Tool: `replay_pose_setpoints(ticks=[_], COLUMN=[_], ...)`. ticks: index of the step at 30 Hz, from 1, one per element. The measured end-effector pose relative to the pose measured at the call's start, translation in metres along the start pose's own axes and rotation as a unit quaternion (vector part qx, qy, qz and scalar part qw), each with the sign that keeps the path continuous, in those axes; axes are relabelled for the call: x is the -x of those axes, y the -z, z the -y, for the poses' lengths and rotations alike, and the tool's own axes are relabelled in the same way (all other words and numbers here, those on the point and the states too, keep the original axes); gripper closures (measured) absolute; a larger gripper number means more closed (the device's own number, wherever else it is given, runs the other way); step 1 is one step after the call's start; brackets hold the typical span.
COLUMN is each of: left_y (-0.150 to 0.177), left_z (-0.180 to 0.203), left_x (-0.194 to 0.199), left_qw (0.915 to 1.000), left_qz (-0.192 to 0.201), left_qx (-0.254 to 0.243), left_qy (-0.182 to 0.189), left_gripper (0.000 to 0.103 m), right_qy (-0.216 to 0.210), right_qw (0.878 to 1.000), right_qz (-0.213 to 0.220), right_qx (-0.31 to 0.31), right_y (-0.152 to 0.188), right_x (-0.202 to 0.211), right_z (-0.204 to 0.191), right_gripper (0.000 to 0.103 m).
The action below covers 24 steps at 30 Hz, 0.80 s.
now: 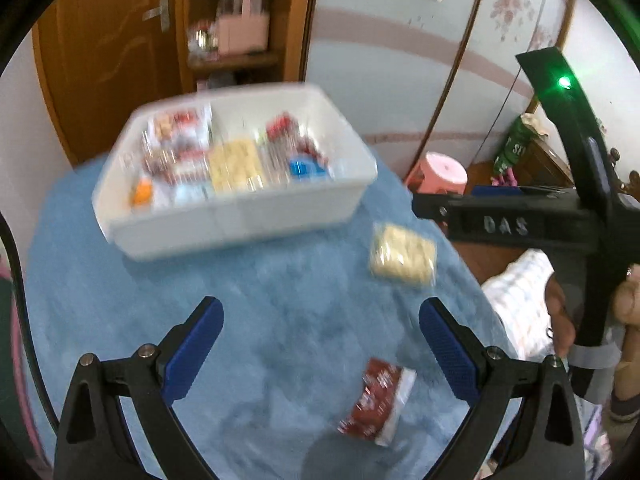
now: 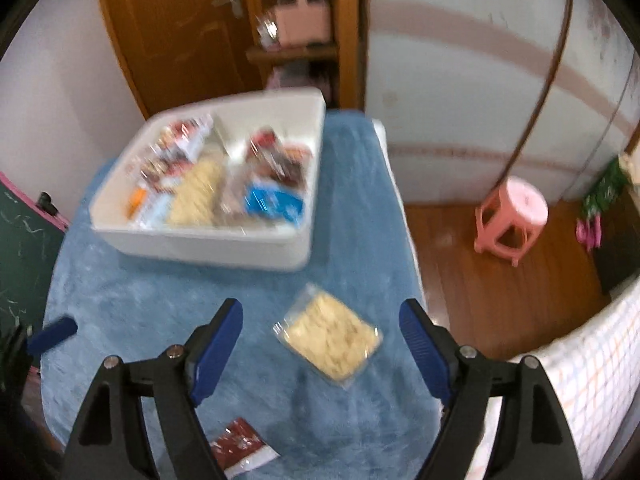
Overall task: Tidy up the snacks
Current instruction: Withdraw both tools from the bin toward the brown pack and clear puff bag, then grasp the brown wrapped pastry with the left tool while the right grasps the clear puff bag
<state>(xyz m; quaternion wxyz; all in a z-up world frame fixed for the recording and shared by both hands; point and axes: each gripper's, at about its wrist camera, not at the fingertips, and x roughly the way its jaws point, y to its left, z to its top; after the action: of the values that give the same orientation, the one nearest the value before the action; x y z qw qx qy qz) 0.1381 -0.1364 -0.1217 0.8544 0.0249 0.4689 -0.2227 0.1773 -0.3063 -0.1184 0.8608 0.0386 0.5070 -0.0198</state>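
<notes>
Motion blur smears white bin (image 1: 240, 216) contents; red packet (image 2: 240, 446) half-hidden by right tongs (image 2: 322, 322).

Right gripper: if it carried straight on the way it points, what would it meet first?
Probably the clear packet of pale yellow crackers lying on the blue fluffy cloth, between the open right gripper fingers; depth is unclear.

A bin (image 2: 200, 240) sits on the desk (image 2: 120, 300) in the upper left of the right wrist view, with snack packets (image 2: 224, 184) inside it. Below it, at centre frame, a noodle pack (image 2: 328, 338) lies on the desk. A sauce packet (image 2: 240, 446) lies at the bottom edge. A stool (image 2: 512, 216) stands on the floor at right.
</notes>
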Motion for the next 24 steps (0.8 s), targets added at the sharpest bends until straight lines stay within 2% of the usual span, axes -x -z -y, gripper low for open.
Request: replay_pose_setpoints(ticks=[3,9,15,17,20,21,23,24], left_y=[0.021,0.056,0.076,0.078,0.082,0.085,0.088,0.089], left_z=[0.005,0.022,0.035,0.039,0.043,0.043,0.046,0.047], left_x=[-0.02,-0.052,-0.067,-0.07,-0.075,-0.077,-0.074,-0.073], left_qw=[0.9992,0.9964,0.9939,0.9933,0.9923,0.9914,0.9922,0.9923], left_qz=[-0.035,-0.083,-0.109,-0.114,-0.122,-0.129,-0.119,-0.114], left_qx=[0.017,0.012,-0.004,-0.01,-0.018,-0.02,-0.035,-0.044], left_qy=[0.013,0.014,0.015,0.016,0.011,0.007,-0.013,-0.022], left_gripper=[0.005,0.005,0.005,0.009,0.022,0.033,0.044,0.058], right_qy=[-0.005,-0.011,-0.013,-0.014,-0.012,-0.012,-0.011,-0.011], right_qw=[0.999,0.998,0.997,0.996,0.997,0.997,0.997,0.997], right_qz=[-0.023,-0.044,-0.051,-0.053,-0.052,-0.052,-0.051,-0.049], right_qx=[-0.028,-0.053,-0.063,-0.066,-0.062,-0.061,-0.056,-0.053], right_y=[0.015,0.04,0.053,0.055,0.055,0.054,0.053,0.052], right_x=[-0.021,-0.039,-0.049,-0.051,-0.052,-0.052,-0.053,-0.054], right_z=[0.012,0.025,0.032,0.032,0.031,0.032,0.03,0.028], right_gripper=[0.022,0.022,0.022,0.022,0.022,0.022,0.022,0.022])
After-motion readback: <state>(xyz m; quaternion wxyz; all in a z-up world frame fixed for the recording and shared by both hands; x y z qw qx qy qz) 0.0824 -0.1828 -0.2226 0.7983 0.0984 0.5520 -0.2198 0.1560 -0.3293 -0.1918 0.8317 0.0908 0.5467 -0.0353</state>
